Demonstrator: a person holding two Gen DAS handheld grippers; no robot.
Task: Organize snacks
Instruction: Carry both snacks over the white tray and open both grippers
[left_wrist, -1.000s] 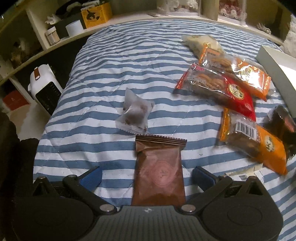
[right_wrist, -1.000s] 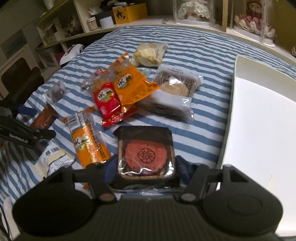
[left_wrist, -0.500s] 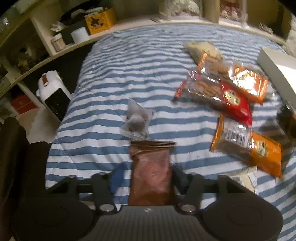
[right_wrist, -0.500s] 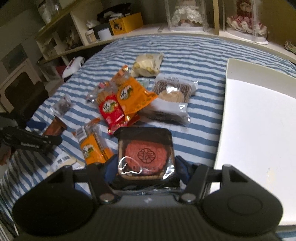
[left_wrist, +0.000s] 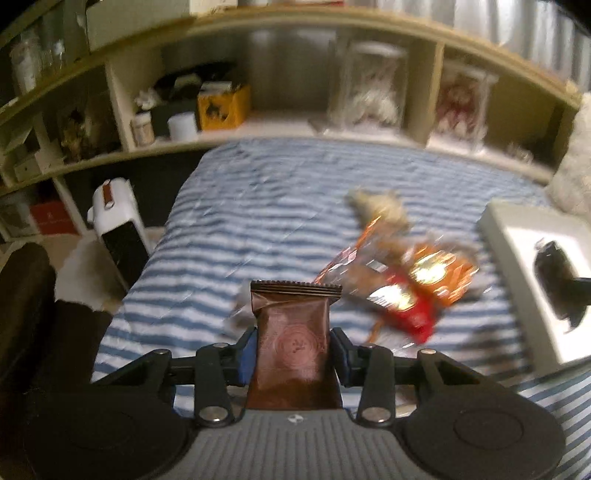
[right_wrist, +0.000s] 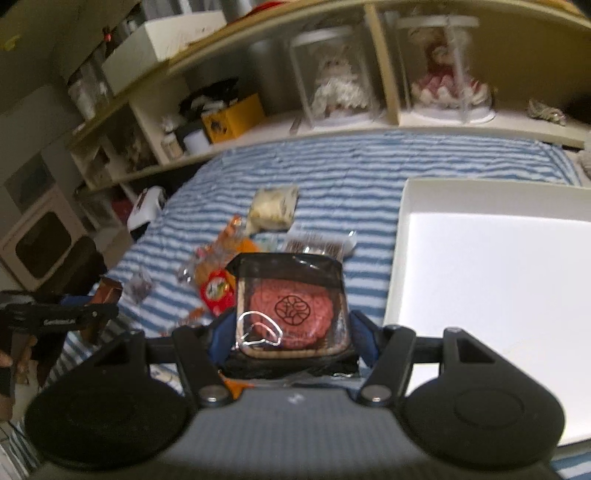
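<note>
Fingers of the left gripper (left_wrist: 293, 354) have just been closing and now pinch a brown packet (left_wrist: 291, 332) by its sides, holding it upright above the striped bed (left_wrist: 258, 206). Those of the right gripper (right_wrist: 291, 338) clamp a dark tray pack with a pink cake (right_wrist: 291, 314) at both edges, likewise clear of the bedding.

Sorting has, by the look of it, barely begun. The white box (right_wrist: 491, 288) to the right shows a bare floor in the right wrist view, so nothing seems filed yet. Most snacks lie loose on the bed: a red-and-orange heap (left_wrist: 413, 291), blurred here, a pale bag (right_wrist: 273, 206) beyond it, and a small clear sachet (right_wrist: 138, 286) near the left gripper. Both held packs probably go to the box next, then the rest.
</note>
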